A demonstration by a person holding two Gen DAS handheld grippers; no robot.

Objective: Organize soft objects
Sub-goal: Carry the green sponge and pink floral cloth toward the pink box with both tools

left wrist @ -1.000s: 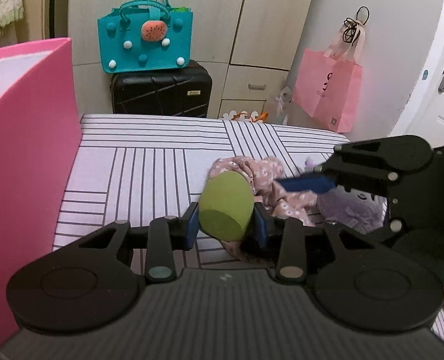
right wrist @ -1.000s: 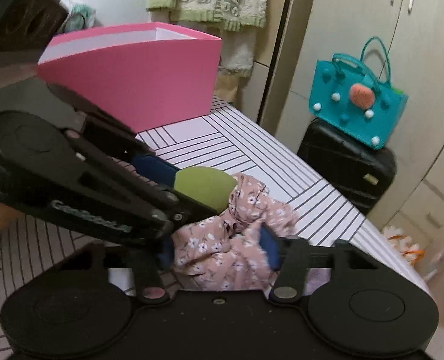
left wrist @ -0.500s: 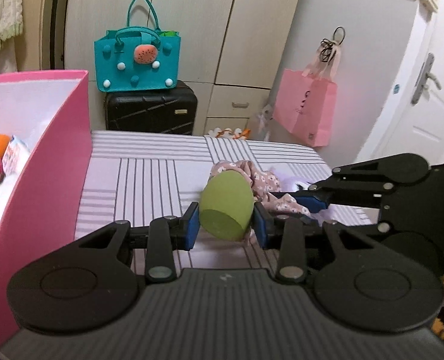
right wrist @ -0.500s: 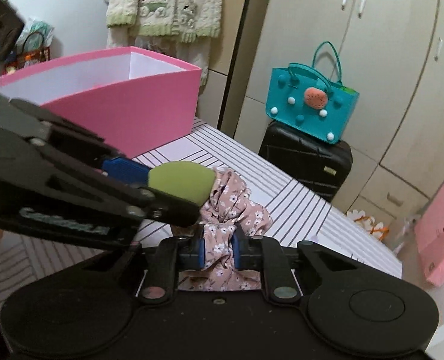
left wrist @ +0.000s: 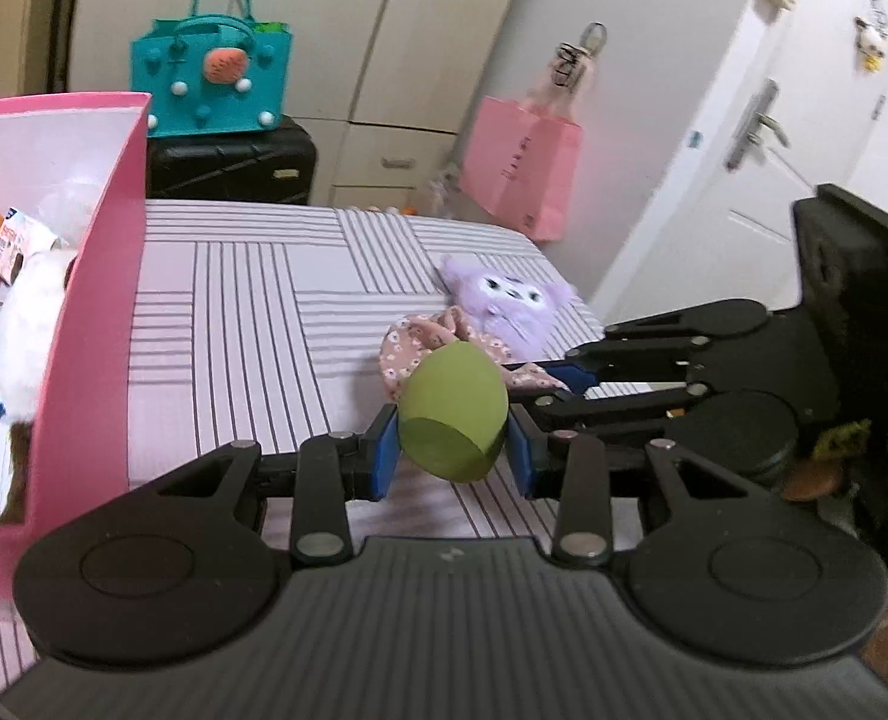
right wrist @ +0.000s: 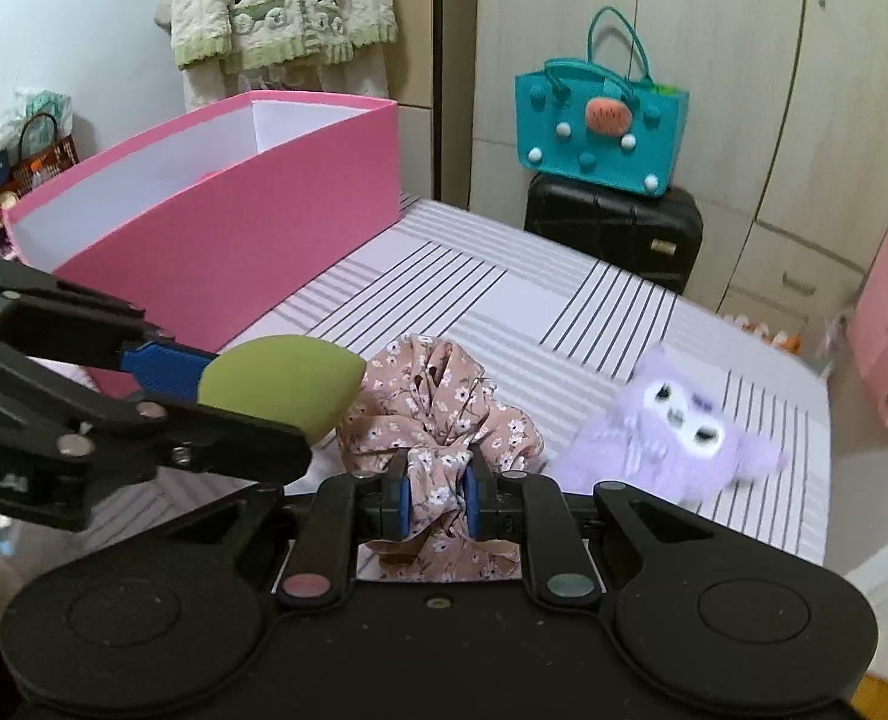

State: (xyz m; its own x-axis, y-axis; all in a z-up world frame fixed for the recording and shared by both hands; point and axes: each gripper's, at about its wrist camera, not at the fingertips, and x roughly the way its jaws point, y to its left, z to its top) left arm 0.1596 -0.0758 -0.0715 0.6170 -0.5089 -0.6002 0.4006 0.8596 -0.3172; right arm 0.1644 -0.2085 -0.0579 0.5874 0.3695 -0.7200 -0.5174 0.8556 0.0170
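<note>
Green foam, an egg-shaped sponge (left wrist: 453, 423), is clamped between the blue pads of the left gripper (left wrist: 451, 450) and held above the striped bedsheet (left wrist: 252, 312); the jaws are closed narrowly on its sides. Pink floral cloth, a scrunchie (right wrist: 438, 414), is pinched between the pads of the right gripper (right wrist: 435, 495), whose jaws are nearly together; the cloth is bunched up beyond the fingertips, just right of the sponge. A purple plush toy (right wrist: 678, 426) is seen lying on the sheet to the right of the scrunchie, near the bed's edge. A pink box (left wrist: 93, 324) stands at the left, with soft items inside it; a teal bag (right wrist: 600, 138) is set on a black suitcase (right wrist: 612, 228) at the far end.
</note>
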